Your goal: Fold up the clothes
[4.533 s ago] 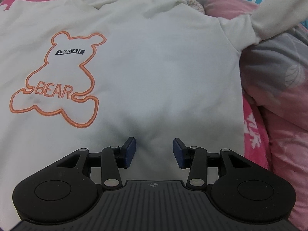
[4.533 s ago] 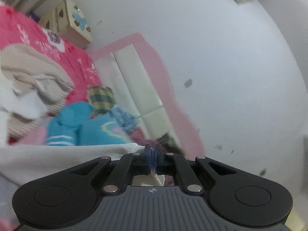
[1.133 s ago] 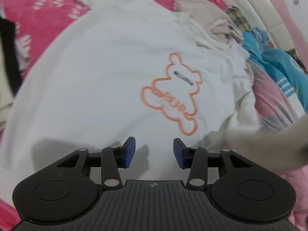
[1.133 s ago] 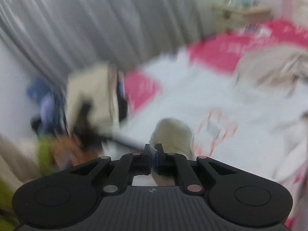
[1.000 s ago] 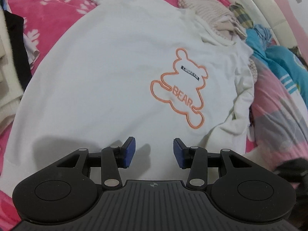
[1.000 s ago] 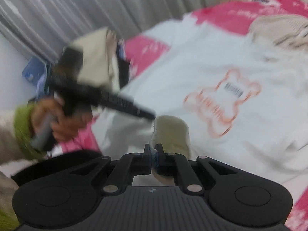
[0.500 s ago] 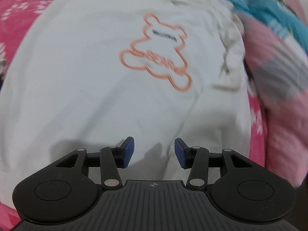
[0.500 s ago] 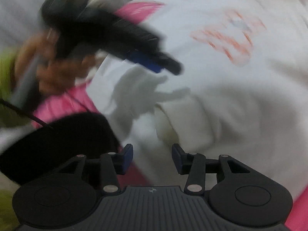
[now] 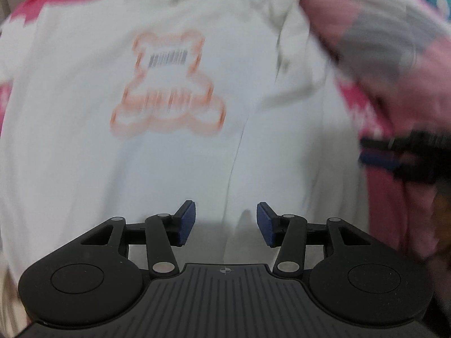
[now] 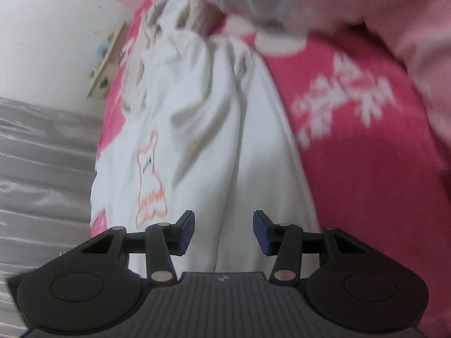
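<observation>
White sweatshirt (image 9: 84,155) spreads below both grippers — left gripper (image 9: 225,221) parted, right gripper (image 10: 224,229) opening, nothing between.

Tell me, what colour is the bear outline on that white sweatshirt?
Orange. The bear outline on the white sweatshirt shows best in the left wrist view, though blurred.

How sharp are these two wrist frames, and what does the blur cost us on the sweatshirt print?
Left wrist view: heavy motion smear; the bear print on the white sweatshirt is doubled and its lettering unreadable, while the left gripper stays crisp. Right wrist view: the sweatshirt and pink bedding are softly smeared, fisheye bends the edges, and only the right gripper is sharp.
</observation>
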`<state>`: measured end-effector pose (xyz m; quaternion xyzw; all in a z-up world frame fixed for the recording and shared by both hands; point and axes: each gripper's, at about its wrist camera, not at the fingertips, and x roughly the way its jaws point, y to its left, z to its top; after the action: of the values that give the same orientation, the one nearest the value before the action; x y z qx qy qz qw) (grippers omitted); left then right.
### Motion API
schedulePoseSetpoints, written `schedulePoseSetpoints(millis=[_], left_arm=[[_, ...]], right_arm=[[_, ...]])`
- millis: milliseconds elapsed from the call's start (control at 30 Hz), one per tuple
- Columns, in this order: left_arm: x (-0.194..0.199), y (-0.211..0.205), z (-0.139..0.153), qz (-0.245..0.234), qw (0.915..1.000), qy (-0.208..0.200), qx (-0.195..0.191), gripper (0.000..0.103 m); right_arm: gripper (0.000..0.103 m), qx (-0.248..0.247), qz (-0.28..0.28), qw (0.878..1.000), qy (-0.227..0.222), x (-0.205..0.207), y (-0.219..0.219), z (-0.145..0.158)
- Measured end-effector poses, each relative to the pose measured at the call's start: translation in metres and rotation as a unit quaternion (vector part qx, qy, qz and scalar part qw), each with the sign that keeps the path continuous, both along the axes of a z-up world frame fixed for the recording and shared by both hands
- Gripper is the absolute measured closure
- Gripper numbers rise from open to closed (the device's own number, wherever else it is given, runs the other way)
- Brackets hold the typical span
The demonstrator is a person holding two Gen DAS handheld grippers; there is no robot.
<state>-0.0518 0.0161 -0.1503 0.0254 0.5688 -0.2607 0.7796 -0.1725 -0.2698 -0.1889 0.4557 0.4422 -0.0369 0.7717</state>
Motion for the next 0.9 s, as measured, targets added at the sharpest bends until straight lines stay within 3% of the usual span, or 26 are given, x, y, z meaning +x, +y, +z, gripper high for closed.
schedulePoseSetpoints(millis=[100, 233, 367, 467, 533, 633, 667, 700, 733, 900], left_arm=[[0.035, -0.041, 0.007, -0.001, 0.9989, -0.039, -0.027, 0.055], [0.079, -0.108, 0.008, -0.020, 0.9949, -0.093, -0.032, 0.055], [0.117, -0.166, -0.003, -0.043, 0.9897, -0.136, 0.001, 0.055], [0.135, -0.198, -0.009, -0.054, 0.9884, -0.141, 0.021, 0.055], [0.144, -0.218, -0.011, -0.058, 0.9886, -0.137, 0.021, 0.055], [0.149, -0.241, -0.014, -0.081, 0.9864, -0.140, 0.031, 0.056], [0.151, -0.246, -0.018, -0.085, 0.9852, -0.144, 0.040, 0.062], [0.154, -0.246, -0.020, -0.079, 0.9845, -0.150, 0.043, 0.083], [0.158, -0.244, -0.021, -0.070, 0.9841, -0.157, 0.043, 0.093], [0.189, -0.201, -0.018, -0.038, 0.9912, -0.120, -0.041, 0.100]], right_arm=[[0.055, -0.050, 0.000, 0.999, -0.016, 0.014, 0.005, -0.002], [0.062, -0.168, 0.013, 0.986, -0.010, 0.023, 0.017, 0.004], [0.065, -0.307, 0.036, 0.951, 0.000, 0.033, 0.028, 0.004], [0.065, -0.384, 0.050, 0.922, -0.008, 0.049, 0.027, 0.003], [0.065, -0.408, 0.052, 0.911, -0.014, 0.062, 0.021, 0.001], [0.065, -0.417, 0.049, 0.907, -0.022, 0.078, 0.010, 0.000], [0.065, -0.418, 0.048, 0.907, -0.026, 0.081, 0.007, -0.001], [0.065, -0.418, 0.048, 0.907, -0.030, 0.083, 0.005, -0.001], [0.065, -0.421, 0.049, 0.905, -0.034, 0.085, 0.003, -0.001], [0.070, -0.460, 0.102, 0.880, -0.063, 0.094, 0.001, -0.008]])
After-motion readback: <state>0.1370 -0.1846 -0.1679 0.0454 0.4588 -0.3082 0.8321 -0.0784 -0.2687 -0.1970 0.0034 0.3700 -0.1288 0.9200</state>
